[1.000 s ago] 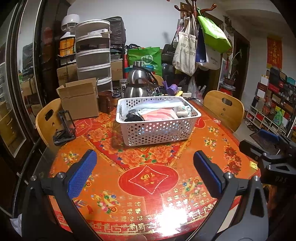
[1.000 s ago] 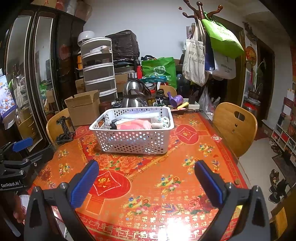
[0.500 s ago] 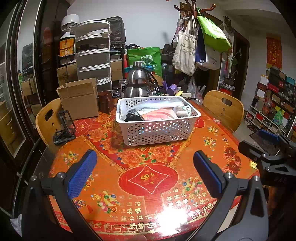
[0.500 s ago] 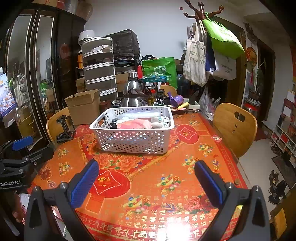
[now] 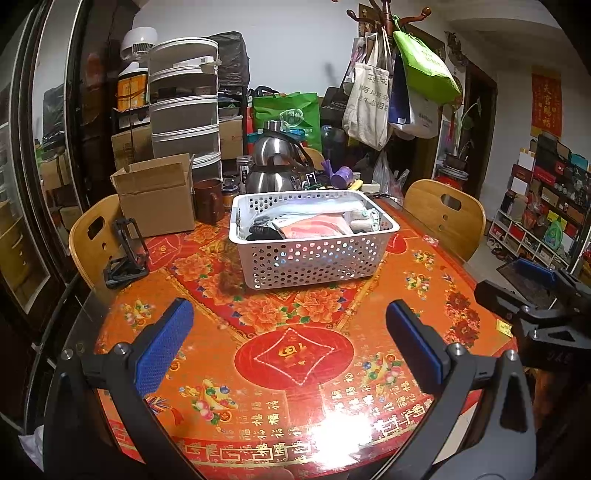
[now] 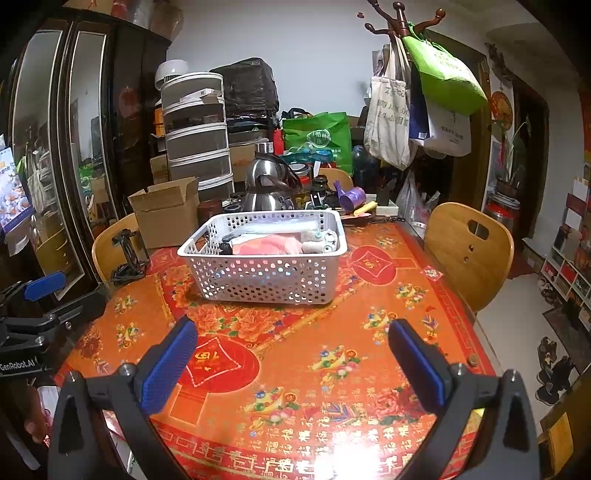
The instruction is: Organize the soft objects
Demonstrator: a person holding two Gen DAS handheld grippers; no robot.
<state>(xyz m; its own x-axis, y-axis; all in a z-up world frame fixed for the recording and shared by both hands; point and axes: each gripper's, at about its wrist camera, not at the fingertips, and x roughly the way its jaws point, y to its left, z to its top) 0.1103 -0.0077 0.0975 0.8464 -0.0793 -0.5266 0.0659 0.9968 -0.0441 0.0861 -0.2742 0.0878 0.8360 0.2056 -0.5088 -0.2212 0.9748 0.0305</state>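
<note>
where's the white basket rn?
The white basket sits mid-table in both wrist views, ahead of both open grippers, just in front of the steel kettle, with the cardboard box to its left.

Left hand-held gripper, black angular frame, textured blue pads, silver screws at finger bases; right hand-held gripper, same black frame, blue pads, silver screws; white "GenRobot.AI" lettering on the left one's body

home dining room | round table | wooden chairs | kettle | coat rack
</note>
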